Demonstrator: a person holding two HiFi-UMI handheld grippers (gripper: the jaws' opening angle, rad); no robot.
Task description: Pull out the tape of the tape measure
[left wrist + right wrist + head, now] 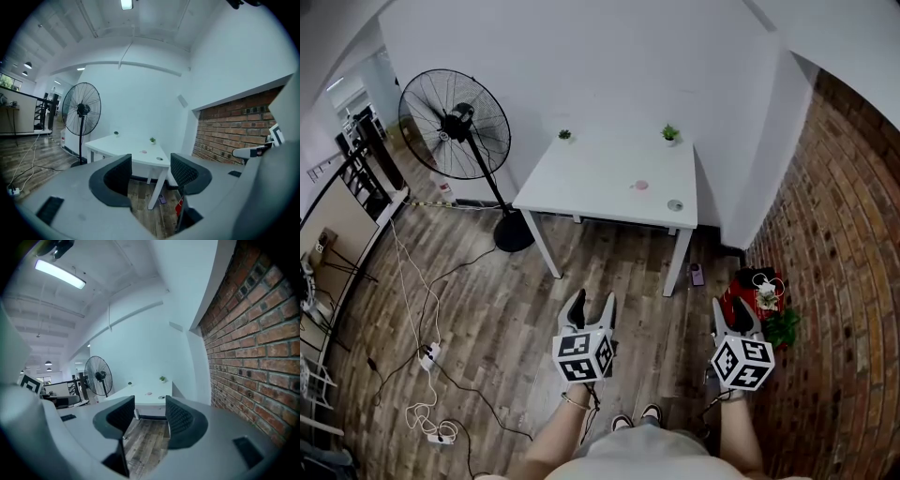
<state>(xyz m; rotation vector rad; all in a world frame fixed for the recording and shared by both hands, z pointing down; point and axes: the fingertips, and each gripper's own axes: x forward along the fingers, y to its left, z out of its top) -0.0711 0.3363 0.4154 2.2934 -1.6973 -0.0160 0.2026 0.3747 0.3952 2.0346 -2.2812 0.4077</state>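
A white table (591, 178) stands against the far wall, well ahead of both grippers. Two small round things lie on its right part, a pink one (641, 185) and a grey one (675, 204); I cannot tell which is the tape measure. My left gripper (592, 307) is held over the wooden floor, short of the table. It is open, with only the floor and a table leg showing between its pads (117, 176). My right gripper (733, 317) hovers near the brick wall. It is open too, nothing between its pads (180, 418).
A standing fan (455, 127) is left of the table. Two small potted plants (670, 133) sit at the table's back edge. Cables and a power strip (431, 354) lie on the floor at left. A red item and a plant (764, 300) stand by the brick wall (844, 281).
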